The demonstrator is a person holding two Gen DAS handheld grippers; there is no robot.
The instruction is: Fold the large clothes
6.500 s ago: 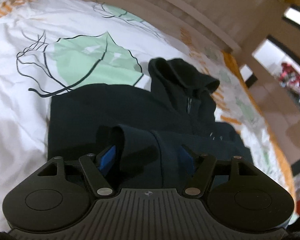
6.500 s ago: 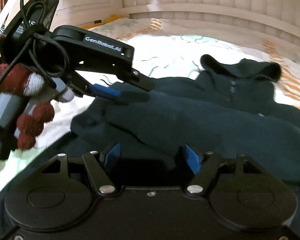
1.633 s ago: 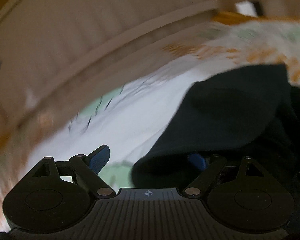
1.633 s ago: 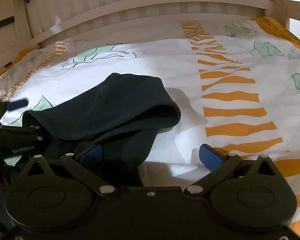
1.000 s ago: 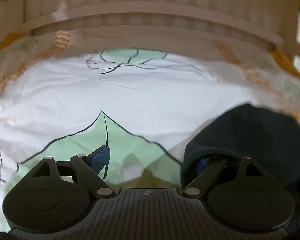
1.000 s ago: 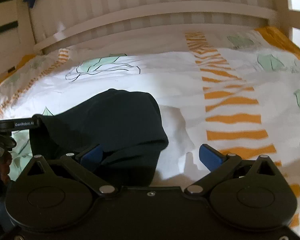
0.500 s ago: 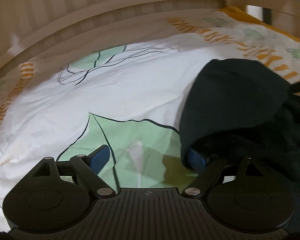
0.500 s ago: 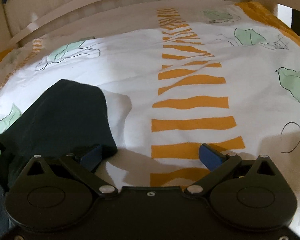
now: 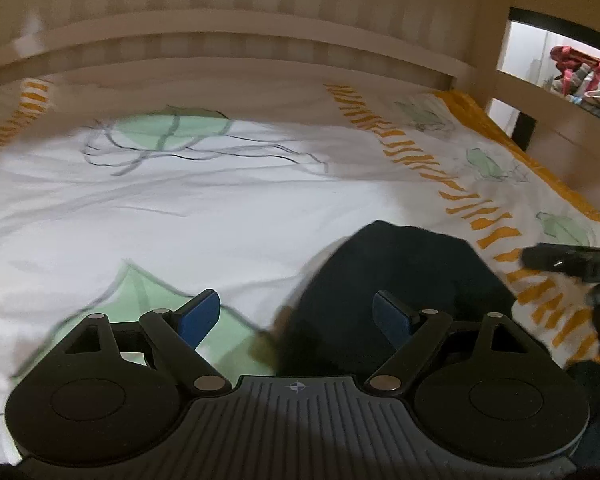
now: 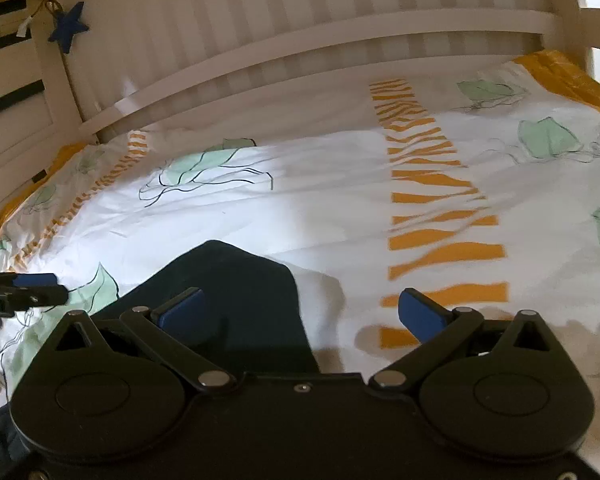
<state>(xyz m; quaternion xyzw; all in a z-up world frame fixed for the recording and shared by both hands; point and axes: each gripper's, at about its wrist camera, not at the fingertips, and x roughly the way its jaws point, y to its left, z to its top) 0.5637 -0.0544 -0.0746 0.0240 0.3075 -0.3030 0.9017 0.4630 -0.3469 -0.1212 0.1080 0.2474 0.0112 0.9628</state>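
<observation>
Lying on the bed (image 9: 220,208) is the dark garment (image 9: 400,280), bunched into a rounded heap on the white sheet printed with green leaves and orange stripes. In the left wrist view the left tool (image 9: 296,312) is seen with its blue pads spread wide: the right-hand pad is set against the dark cloth, the left-hand pad over a green leaf print, and nothing is gripped between them. Whether the pad actually touches the cloth cannot be told. At the right edge of this view part of the right tool (image 9: 572,260) is caught, black and blurred, over the orange stripes just beside the garment. A doorway with a red bag (image 9: 580,72) beyond it is shown only here.

In the right wrist view the right tool (image 10: 300,312) is likewise seen spread wide. Its left-hand pad is set over the garment (image 10: 228,280), its right-hand pad over an orange stripe on bare sheet, and no fabric is pinched. A blue-padded finger of the left tool (image 10: 24,288) is seen at the left edge, over a leaf print near the garment's edge. A blue star (image 10: 69,26) hung on the white slatted bed rail (image 10: 300,44) is shown only in this view.
</observation>
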